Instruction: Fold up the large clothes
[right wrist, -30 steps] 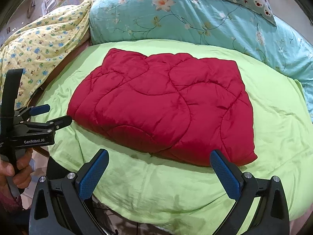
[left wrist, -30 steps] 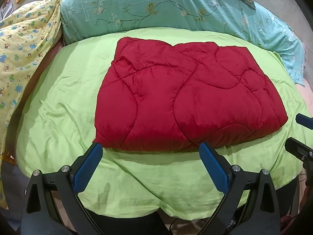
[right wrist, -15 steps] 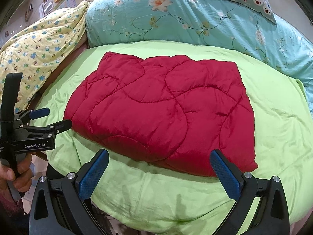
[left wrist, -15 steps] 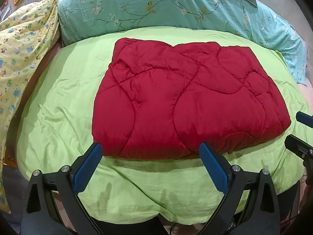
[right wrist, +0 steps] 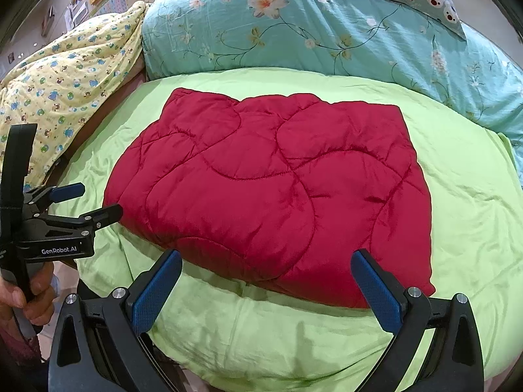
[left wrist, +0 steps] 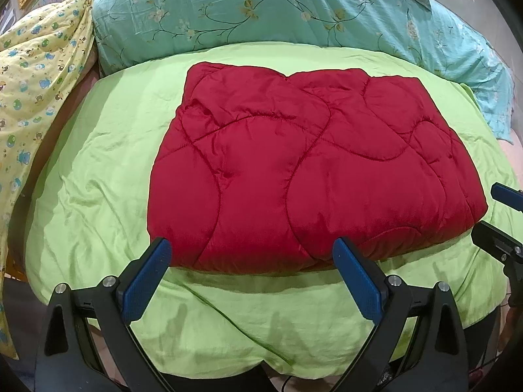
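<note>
Red quilt (left wrist: 304, 170) lies folded just beyond both open claws.

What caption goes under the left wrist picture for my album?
Open left hand-held gripper at the near edge of a folded red quilt on a green bed.

Quilt (left wrist: 310, 170) on bedsheet (left wrist: 98, 170); pillow (left wrist: 294, 9) behind.

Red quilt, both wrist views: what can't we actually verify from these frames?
- Red quilt layer count and underside: hidden by its own top layer in both views.
- Right gripper in the left wrist view: cut off by the frame edge.
- Hand on the left gripper in the right wrist view: partly cut off by the edge.
- Green sheet near edge: covered by the gripper frames.
</note>
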